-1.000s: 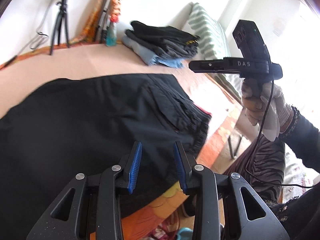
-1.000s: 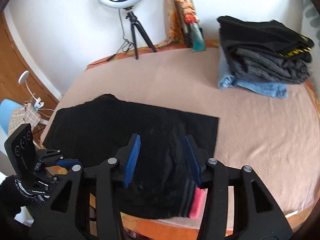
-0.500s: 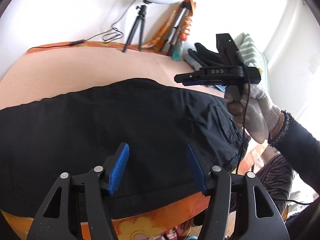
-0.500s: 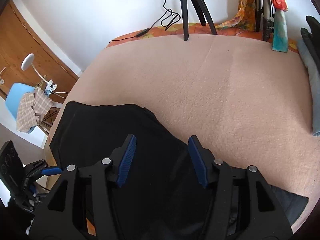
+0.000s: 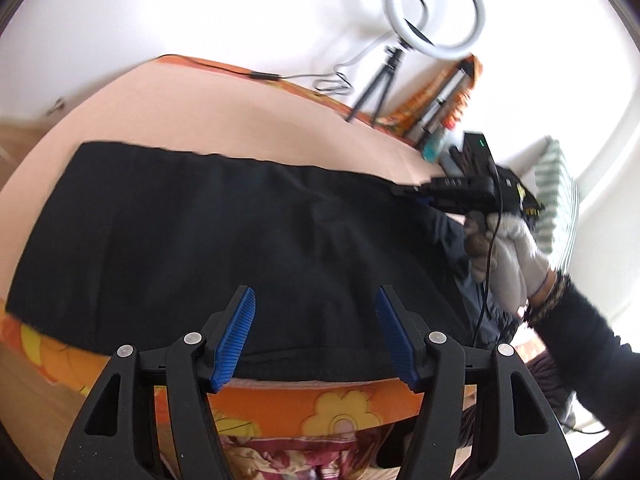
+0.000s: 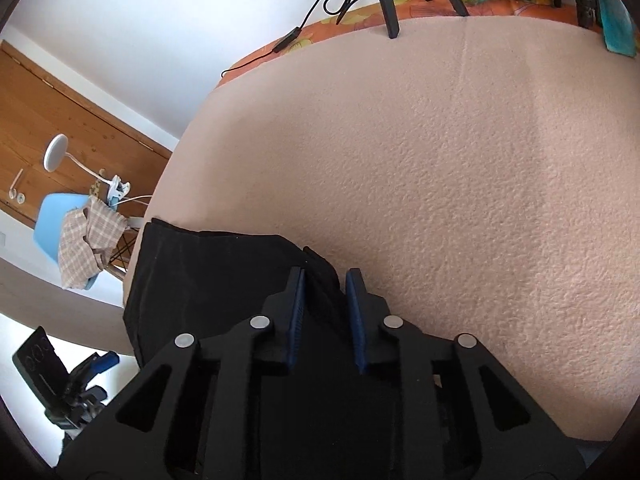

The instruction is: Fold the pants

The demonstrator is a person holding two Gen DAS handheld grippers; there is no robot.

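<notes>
Black pants (image 5: 224, 236) lie spread flat across the pink blanket (image 5: 168, 112), reaching the near edge. My left gripper (image 5: 314, 330) is open and empty, hovering just above the pants' near edge. My right gripper (image 6: 325, 308) has its blue pads closed on a fold of the pants' far edge (image 6: 320, 272). In the left wrist view the right gripper (image 5: 420, 192) sits at the pants' far right corner, held by a white-gloved hand. The pants also show in the right wrist view (image 6: 208, 268).
A ring light on a tripod (image 5: 432, 12) stands at the back of the bed. A teal bottle (image 5: 434, 148) and a striped cushion (image 5: 556, 200) lie at the right. A blue chair with a checked cloth (image 6: 80, 232) stands beside the bed.
My right gripper has gone down to the pants' far edge and closed on the cloth. My left gripper has swung left and stayed open.
</notes>
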